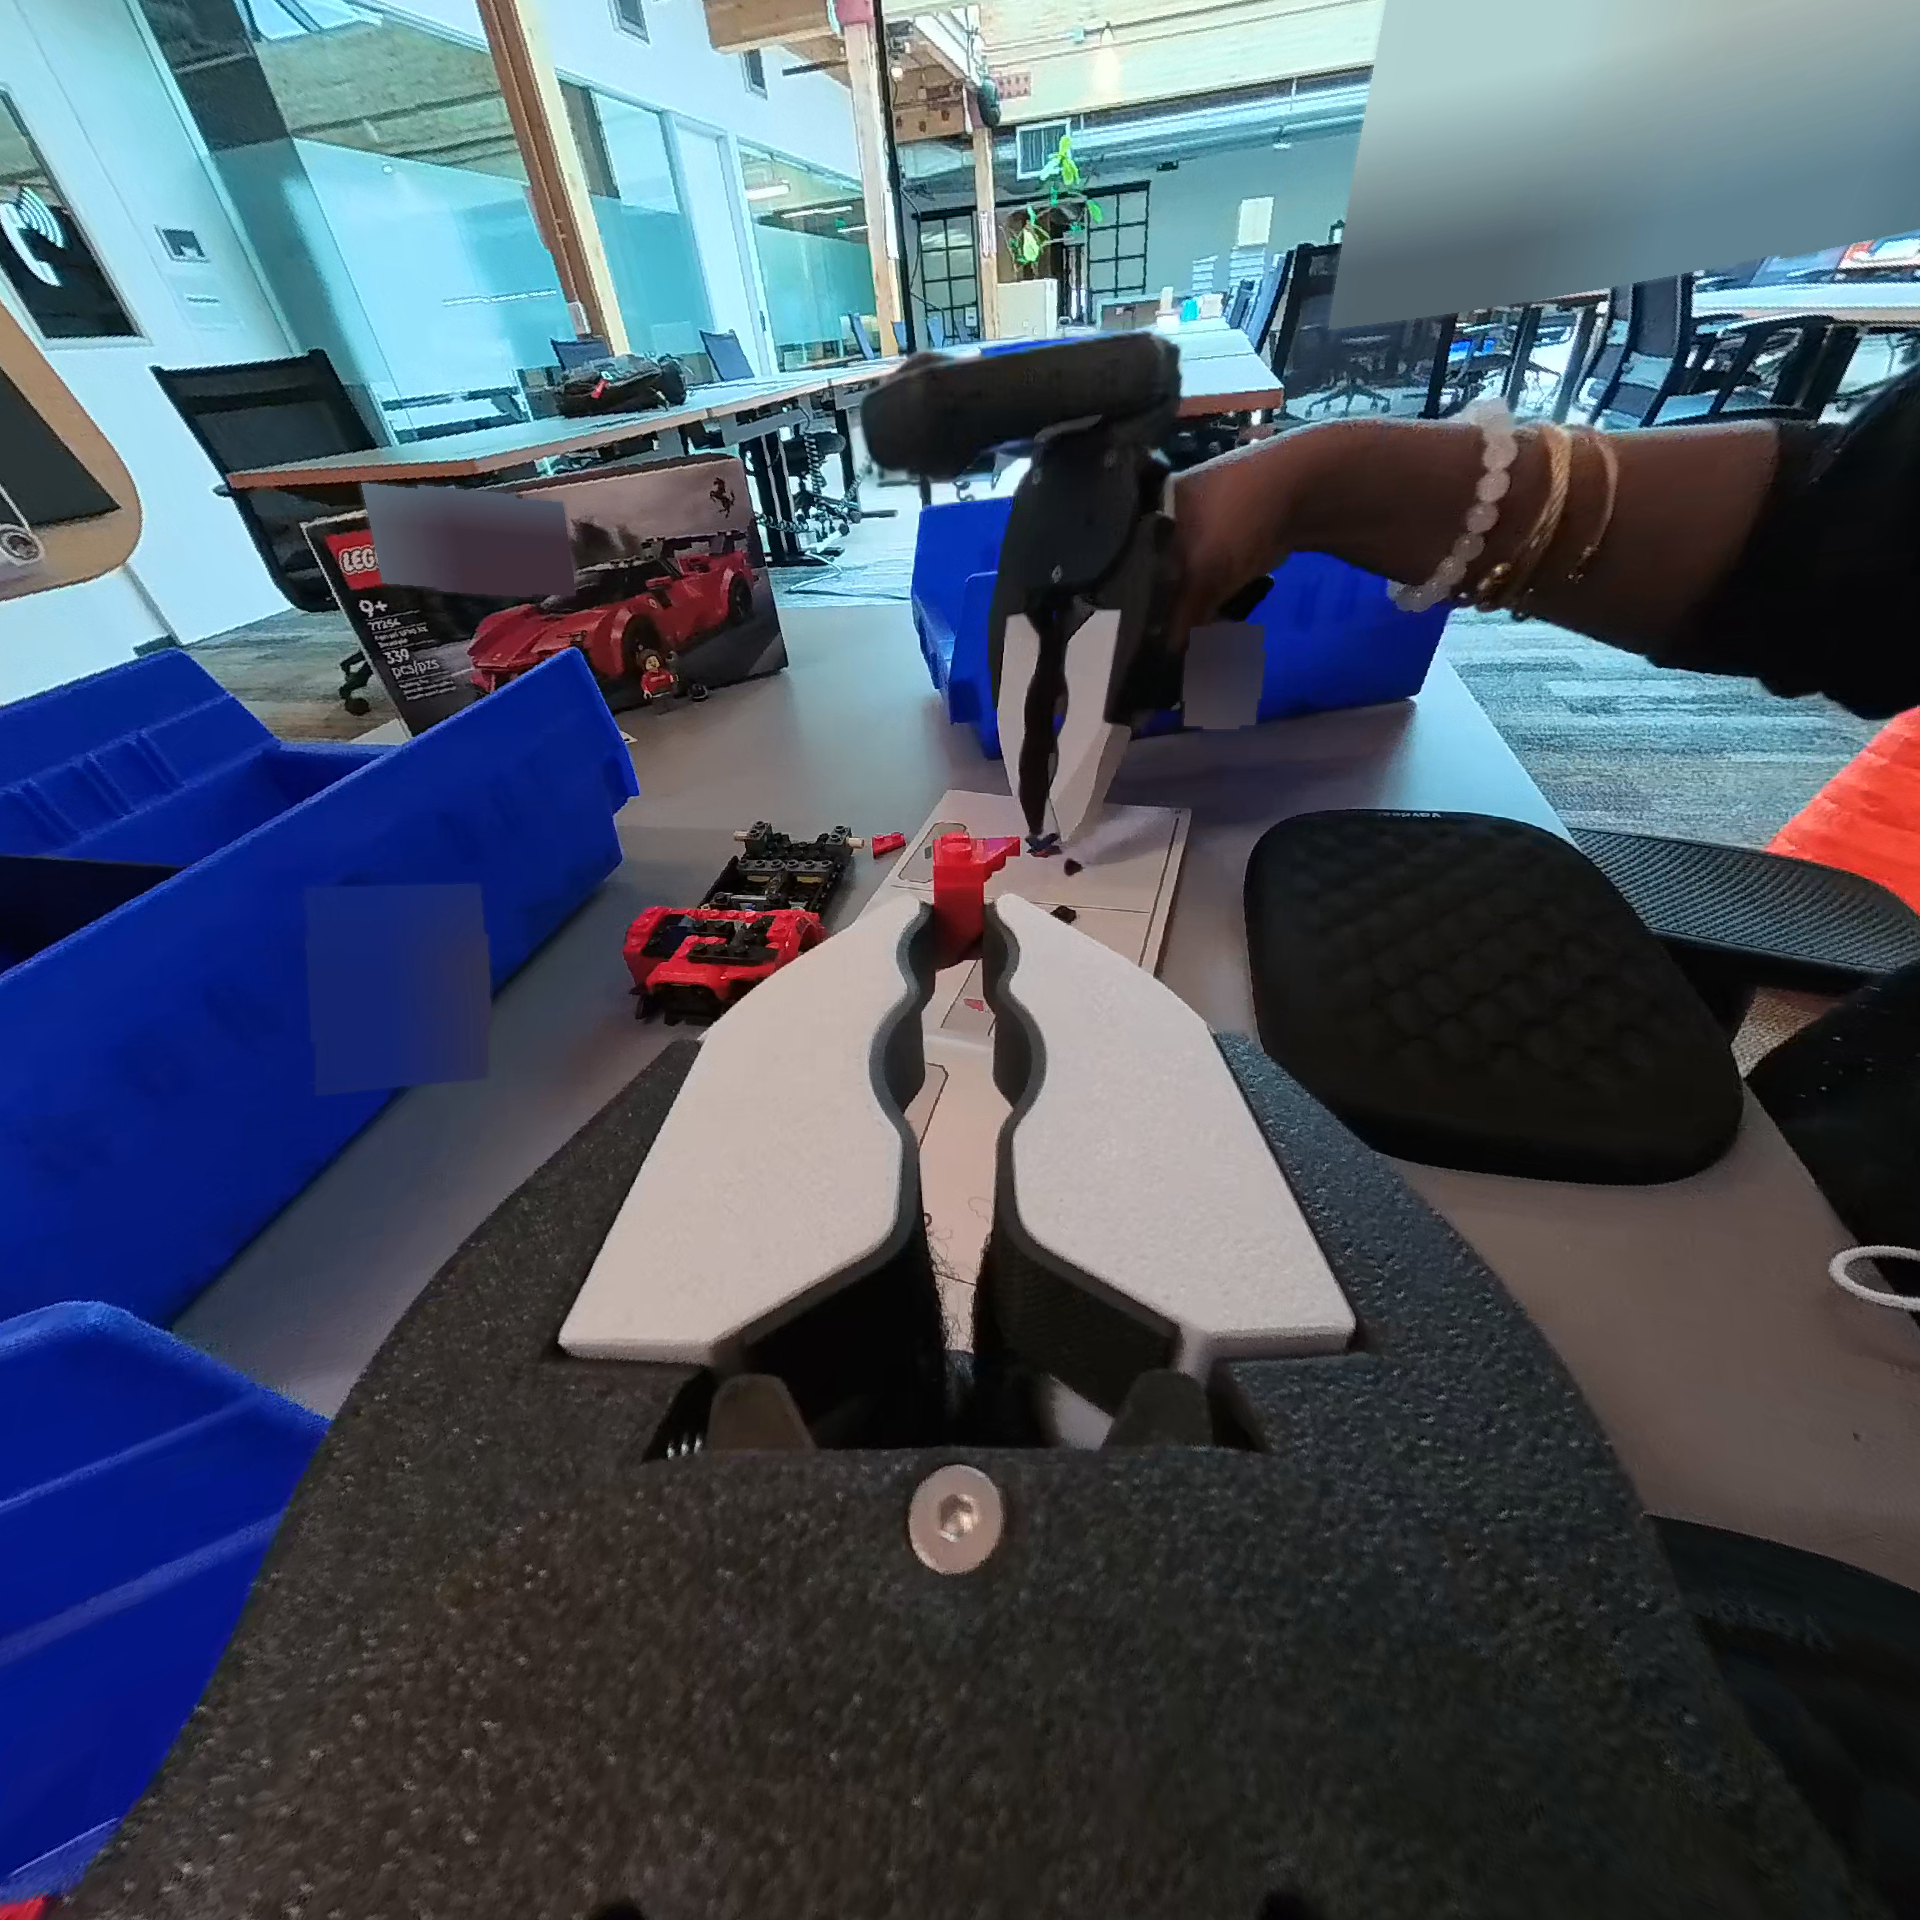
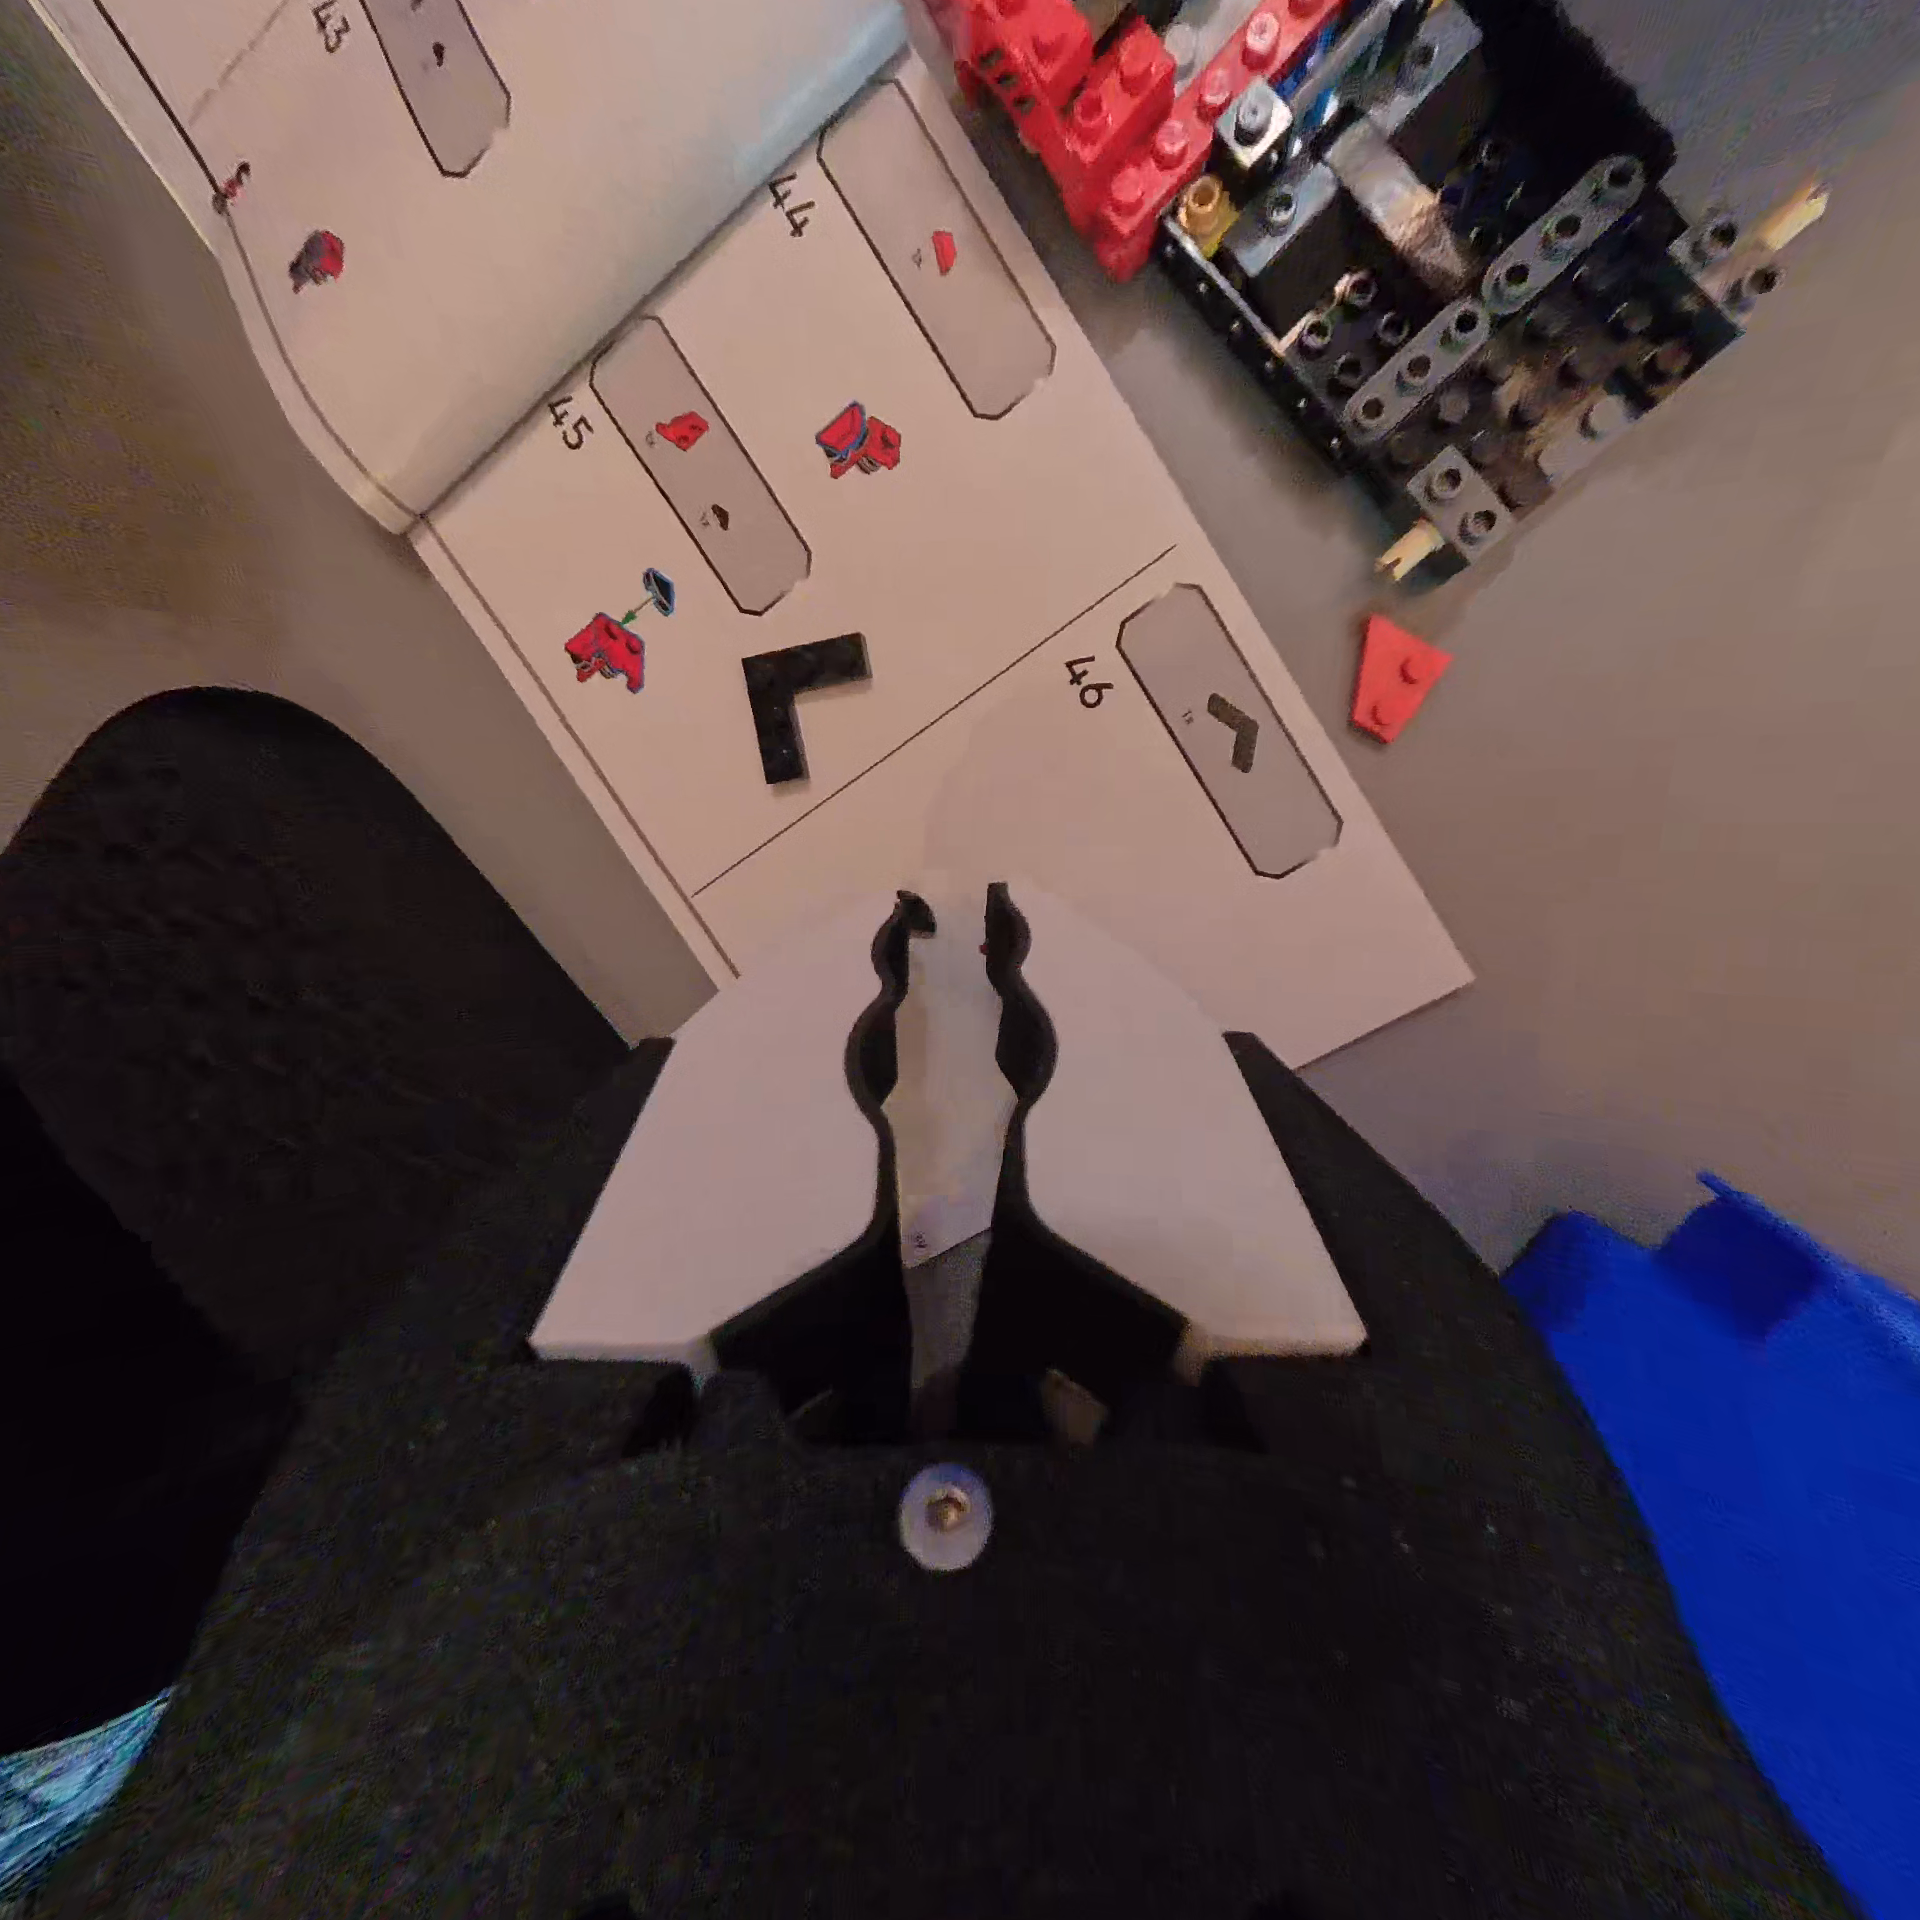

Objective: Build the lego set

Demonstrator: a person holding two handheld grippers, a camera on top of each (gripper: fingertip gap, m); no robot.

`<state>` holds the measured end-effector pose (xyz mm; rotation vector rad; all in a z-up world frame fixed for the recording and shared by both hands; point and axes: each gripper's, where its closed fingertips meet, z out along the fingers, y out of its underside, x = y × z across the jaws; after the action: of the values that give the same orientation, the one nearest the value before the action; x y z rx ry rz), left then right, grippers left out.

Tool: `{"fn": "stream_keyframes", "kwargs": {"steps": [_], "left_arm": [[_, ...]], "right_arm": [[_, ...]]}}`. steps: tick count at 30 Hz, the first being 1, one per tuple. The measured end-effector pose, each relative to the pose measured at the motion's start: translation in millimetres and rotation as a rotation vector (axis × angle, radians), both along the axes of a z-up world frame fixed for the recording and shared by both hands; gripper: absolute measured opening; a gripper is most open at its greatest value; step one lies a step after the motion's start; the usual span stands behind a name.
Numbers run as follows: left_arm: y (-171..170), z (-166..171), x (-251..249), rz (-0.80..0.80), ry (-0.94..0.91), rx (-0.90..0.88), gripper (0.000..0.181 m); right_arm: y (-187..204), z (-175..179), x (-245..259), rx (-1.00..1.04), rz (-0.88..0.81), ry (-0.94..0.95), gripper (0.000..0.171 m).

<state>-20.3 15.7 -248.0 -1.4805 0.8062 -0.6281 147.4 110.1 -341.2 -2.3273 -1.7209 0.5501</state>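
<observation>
While the grey table (image 1: 831, 748) runs back into an open office w/ glass walls, the left gripper (image 1: 958, 914) sits nearest, white fingers w/ wavy black pads clamped on a small red lego piece (image 1: 958, 883) at the tips. Just beyond lies the open instruction booklet (image 2: 1039, 644), matte paper, flat, w/ a black L-shaped plate (image 2: 795, 701) on it. Right gripper (image 2: 954, 914) points down at the page, tips slightly apart, nothing between. Left of booklet: half-built car (image 1: 748, 925), red studded shell, black chassis. Red wedge plate (image 2: 1397, 675) beside it. Blue plastic bins (image 1: 312, 935) flank; set box (image 1: 582, 592) stands farther back.
</observation>
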Motion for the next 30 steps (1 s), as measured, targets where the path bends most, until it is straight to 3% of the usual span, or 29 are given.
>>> {"fn": "stream_keyframes", "kwargs": {"steps": [7,13,18,20,23,27,30], "left_arm": [[-1,-1,2,-0.005,0.012,0.005,0.007],[-1,-2,2,-0.007,0.017,0.004,0.007],[-1,-2,2,-0.007,0.015,0.002,0.007],[-1,-2,2,-0.009,0.015,0.002,0.007],[-1,-2,2,-0.008,0.015,0.002,0.007],[-1,-2,2,-0.01,0.01,-0.002,0.007],[-2,-3,3,-0.018,0.013,-0.006,0.007]], "right_arm": [[-13,-6,-2,0.258,0.101,-0.014,0.011],[-14,-18,-3,0.28,0.109,-0.017,0.011],[-12,-20,-3,0.212,0.097,-0.004,0.014],[-12,-20,-3,0.181,0.097,0.014,0.004],[-11,-20,-3,0.137,0.083,0.032,0.004],[-30,-11,-14,-0.03,0.098,0.113,0.004],[-34,-16,-11,-0.098,0.129,0.04,0.004]]}}
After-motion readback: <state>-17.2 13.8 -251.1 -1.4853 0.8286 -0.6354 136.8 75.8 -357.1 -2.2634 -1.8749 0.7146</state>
